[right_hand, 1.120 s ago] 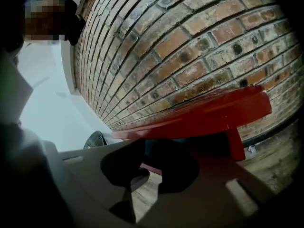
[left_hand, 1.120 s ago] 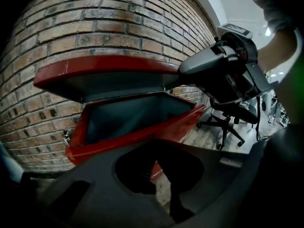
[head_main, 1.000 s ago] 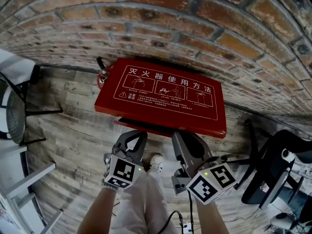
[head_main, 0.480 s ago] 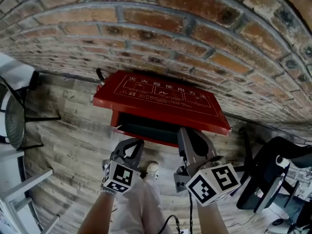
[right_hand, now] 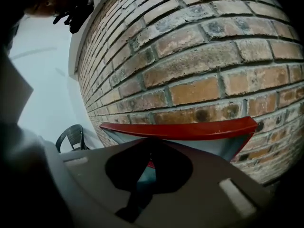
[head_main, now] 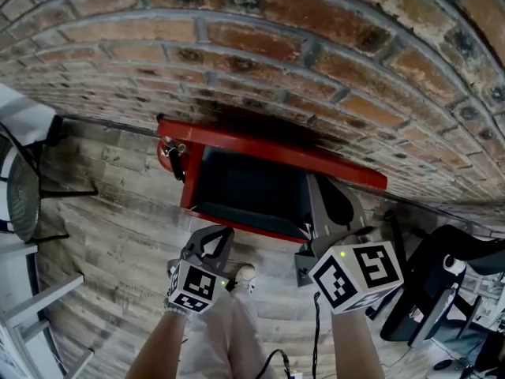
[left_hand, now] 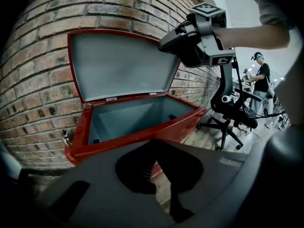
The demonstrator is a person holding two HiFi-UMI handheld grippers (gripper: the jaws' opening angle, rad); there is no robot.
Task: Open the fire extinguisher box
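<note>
Plank floor (head_main: 118,212) bears red box (head_main: 237,218), office chair (head_main: 442,283)

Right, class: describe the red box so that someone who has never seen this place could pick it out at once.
Find the brick wall and follow its foot along the wooden floor. The fire extinguisher box stands there against the bricks, between a dark chair and a black office chair. Unlike them it is bright red, with its lid raised over a grey inside.
</note>
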